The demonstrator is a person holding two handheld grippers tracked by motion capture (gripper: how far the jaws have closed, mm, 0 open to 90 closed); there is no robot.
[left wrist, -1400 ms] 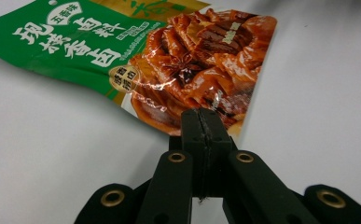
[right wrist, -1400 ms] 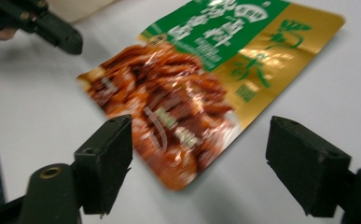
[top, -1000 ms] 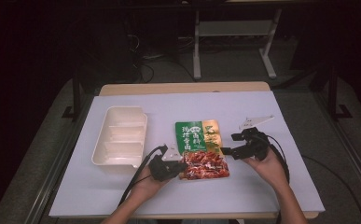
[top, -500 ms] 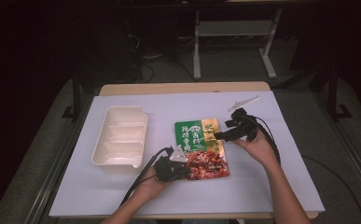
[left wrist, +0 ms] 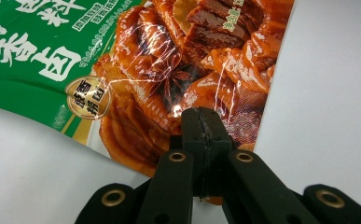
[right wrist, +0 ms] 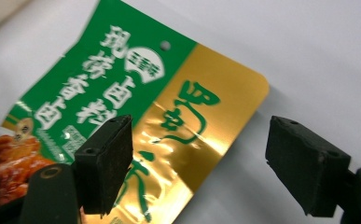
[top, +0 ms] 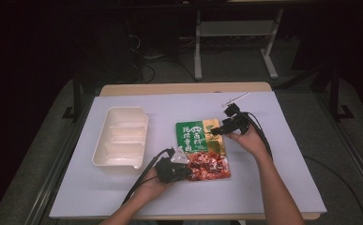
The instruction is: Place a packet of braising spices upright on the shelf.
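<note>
1. One food pouch (top: 202, 149), flat on the white table cover (top: 287, 187) near the middle, just right of the cream tray (top: 121, 140); green and gold print at the far end, red braised-meat picture at the near end.
2. Probably light and floppy: thin glossy film, creased and catching glare in the left gripper view, one edge lifting off the cover. Likely slippery on the flat faces, so best taken at an edge or corner seam, where the film is doubled and stiffer. Not fragile, though a hard pull between two holds could crumple or tear it.
3. Left gripper (left wrist: 200, 122): jaws pressed together with no gap, pinched on the near red edge of the pouch, close to its corner. Seen in the high view at the pouch's near left (top: 170, 168).
4. Right gripper (right wrist: 199, 161): jaws spread wide, holding nothing, poised over the gold far corner of the pouch, one jaw above the film and the other out over bare cover. Contact with the film not clear. In the high view, at the pouch's far right edge (top: 223, 127).
5. Sensible second hold, as a judgement: the gold corner or the seam beside it, opposite the left pinch, so the film stays taut.
6. Count: one pouch; one tray, with three compartments, all empty; two grippers, one in each hand; one table cover.
</note>
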